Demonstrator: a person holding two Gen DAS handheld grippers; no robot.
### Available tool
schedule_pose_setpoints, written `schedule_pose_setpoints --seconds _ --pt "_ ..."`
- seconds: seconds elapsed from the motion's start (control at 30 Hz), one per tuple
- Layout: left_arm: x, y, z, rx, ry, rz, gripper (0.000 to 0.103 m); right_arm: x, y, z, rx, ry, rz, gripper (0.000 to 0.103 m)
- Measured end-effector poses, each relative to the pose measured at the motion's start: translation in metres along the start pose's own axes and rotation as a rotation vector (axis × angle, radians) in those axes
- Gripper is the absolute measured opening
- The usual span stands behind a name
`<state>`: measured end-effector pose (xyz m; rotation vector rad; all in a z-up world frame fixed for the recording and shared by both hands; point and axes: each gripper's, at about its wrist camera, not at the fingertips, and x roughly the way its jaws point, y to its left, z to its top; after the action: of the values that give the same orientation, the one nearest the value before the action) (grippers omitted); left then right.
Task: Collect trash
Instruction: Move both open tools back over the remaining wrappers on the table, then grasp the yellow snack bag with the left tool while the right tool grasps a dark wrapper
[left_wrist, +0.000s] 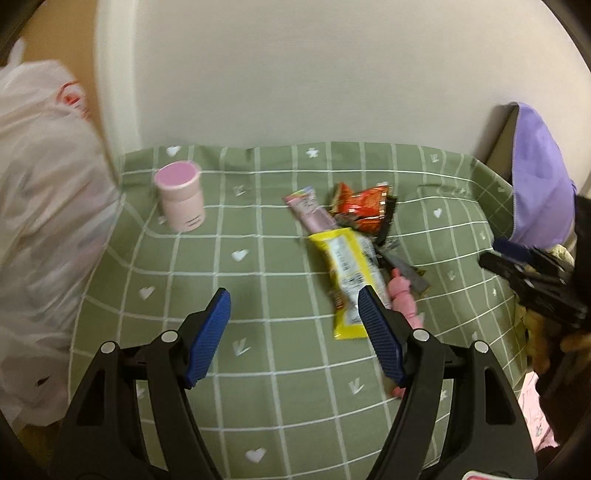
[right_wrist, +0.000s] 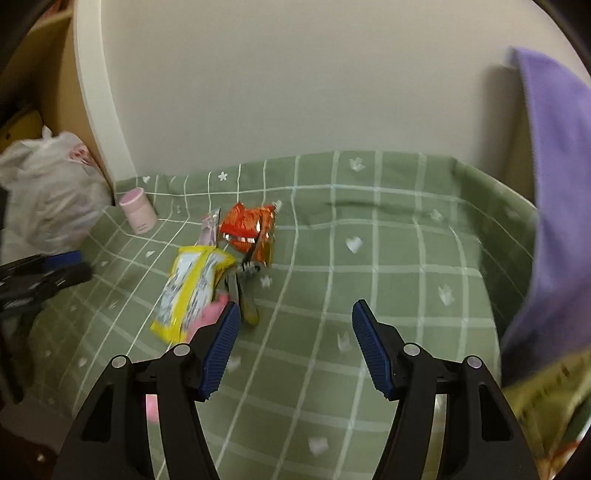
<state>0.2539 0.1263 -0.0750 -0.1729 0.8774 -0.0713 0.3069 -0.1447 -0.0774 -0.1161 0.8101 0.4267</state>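
Left wrist view, left to right. White plastic bag (left_wrist: 44, 206) fills the left edge, blurred. Pink lidded jar (left_wrist: 180, 201) stands upright at centre left on the green checked cloth (left_wrist: 258, 387). Left gripper (left_wrist: 293, 301) sits at lower centre, jaws well apart, nothing between the pads. Trash pile lies right of centre: pink wrapper (left_wrist: 312, 210), red-orange snack bag (left_wrist: 364, 208), yellow wrapper (left_wrist: 345, 273) overlapping a pink object (left_wrist: 404, 295); the gripper's right finger crosses in front of the yellow wrapper's lower end. Purple cloth (left_wrist: 539, 173) hangs at upper right.

Right wrist view. The bag and jar sit at the left edge, the pile at centre left. Right gripper (right_wrist: 293, 310) sits at lower centre, jaws wide, empty, over bare cloth just right of the pile.
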Motion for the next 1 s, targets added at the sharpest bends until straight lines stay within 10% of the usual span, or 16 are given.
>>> schedule_pose_setpoints --seconds 0.47,0.53,0.67,1.0 --pt "0.000 0.048 -0.002 -0.090 -0.017 0.071 0.068 0.155 0.042 0.066 0.004 0.152 0.081 0.047" --pt "0.002 0.051 -0.003 -0.104 -0.012 0.060 0.068 0.152 0.042 0.066 0.017 0.154 0.107 0.022" --pt "0.009 0.053 -0.003 -0.132 -0.001 0.017 0.068 0.126 0.038 0.067 0.038 0.129 0.124 0.010" --pt "0.056 0.022 0.013 -0.107 0.087 -0.200 0.068 0.048 -0.008 0.048 0.111 0.061 0.035 0.009"
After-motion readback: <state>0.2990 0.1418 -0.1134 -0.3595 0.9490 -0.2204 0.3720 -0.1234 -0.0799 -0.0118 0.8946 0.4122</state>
